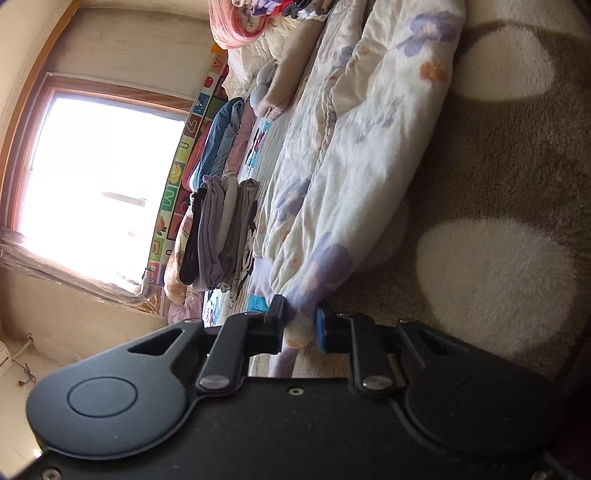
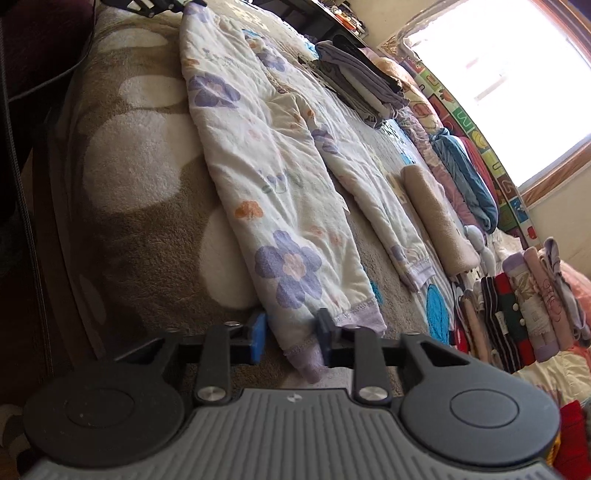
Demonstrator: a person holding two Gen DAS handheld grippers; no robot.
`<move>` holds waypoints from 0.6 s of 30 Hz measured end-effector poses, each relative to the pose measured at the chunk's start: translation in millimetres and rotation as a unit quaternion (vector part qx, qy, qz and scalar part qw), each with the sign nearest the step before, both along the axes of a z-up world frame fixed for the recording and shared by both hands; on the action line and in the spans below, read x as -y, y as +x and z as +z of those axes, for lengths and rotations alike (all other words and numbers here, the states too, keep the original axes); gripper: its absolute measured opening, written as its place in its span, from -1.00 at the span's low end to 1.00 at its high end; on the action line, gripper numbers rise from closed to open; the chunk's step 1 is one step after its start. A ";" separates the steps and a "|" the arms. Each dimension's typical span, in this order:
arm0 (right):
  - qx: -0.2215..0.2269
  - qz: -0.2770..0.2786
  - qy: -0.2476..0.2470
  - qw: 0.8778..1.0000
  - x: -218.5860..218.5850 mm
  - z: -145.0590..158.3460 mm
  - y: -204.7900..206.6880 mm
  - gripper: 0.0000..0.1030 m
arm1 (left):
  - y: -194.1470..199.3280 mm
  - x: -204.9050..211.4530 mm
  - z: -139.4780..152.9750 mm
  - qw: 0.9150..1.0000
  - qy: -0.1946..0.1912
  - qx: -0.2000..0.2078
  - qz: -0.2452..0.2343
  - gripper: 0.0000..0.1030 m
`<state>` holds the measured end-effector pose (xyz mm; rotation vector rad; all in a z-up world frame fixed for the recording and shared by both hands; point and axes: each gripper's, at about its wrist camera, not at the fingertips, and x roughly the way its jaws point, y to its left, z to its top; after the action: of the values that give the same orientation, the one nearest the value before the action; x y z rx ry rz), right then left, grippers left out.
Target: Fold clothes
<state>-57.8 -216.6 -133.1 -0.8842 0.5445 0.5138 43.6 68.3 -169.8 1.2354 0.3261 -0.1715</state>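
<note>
White quilted pyjama trousers [image 2: 273, 173] with purple and orange flowers lie stretched along the bed. In the left wrist view they [image 1: 369, 122] run away from me. My left gripper [image 1: 300, 326] is shut on the near end of the cloth, which is pinched between its fingers. It also shows small at the top of the right wrist view, left gripper [image 2: 159, 5], at the trousers' far end. My right gripper [image 2: 291, 334] is closed around the purple cuff [image 2: 306, 354] of the nearer leg. The other leg's cuff [image 2: 417, 273] lies free on the bed.
A brown blanket with white patches [image 2: 140, 158] covers the bed. A stack of folded clothes [image 1: 221, 236] sits by the window [image 1: 99, 177]. A beige roll [image 2: 436, 221], blue bundled cloth [image 2: 469, 184] and a row of folded garments [image 2: 517, 310] lie along the bed's far side.
</note>
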 end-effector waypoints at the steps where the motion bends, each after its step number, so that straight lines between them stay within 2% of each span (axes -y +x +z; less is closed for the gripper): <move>1: 0.003 -0.006 0.018 1.000 3.2 6.9 1.0 -0.70 | 0.7 0.4 5.1 1.000 -0.015 -0.002 0.005 -0.77; 5: 0.023 -0.031 0.076 0.996 16.6 38.5 8.8 -0.72 | 6.2 1.2 37.6 0.995 -0.094 -0.003 0.034 -0.79; 7: 0.029 -0.045 0.101 0.993 23.6 53.3 17.9 -0.73 | 12.0 5.2 54.0 0.992 -0.117 -0.001 0.046 -0.80; 12: 0.047 -0.061 0.140 0.987 34.0 86.2 43.7 -0.74 | 31.2 17.3 82.8 0.986 -0.150 0.003 0.074 -0.82; 18: 0.030 -0.075 0.166 0.983 39.5 110.4 103.2 -0.77 | 75.0 24.4 100.2 0.980 -0.168 -0.010 0.106 -0.83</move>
<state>45.4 -256.1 -22.7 -0.5349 0.4509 0.4237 118.7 43.8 -69.6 0.8593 0.4244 -0.0512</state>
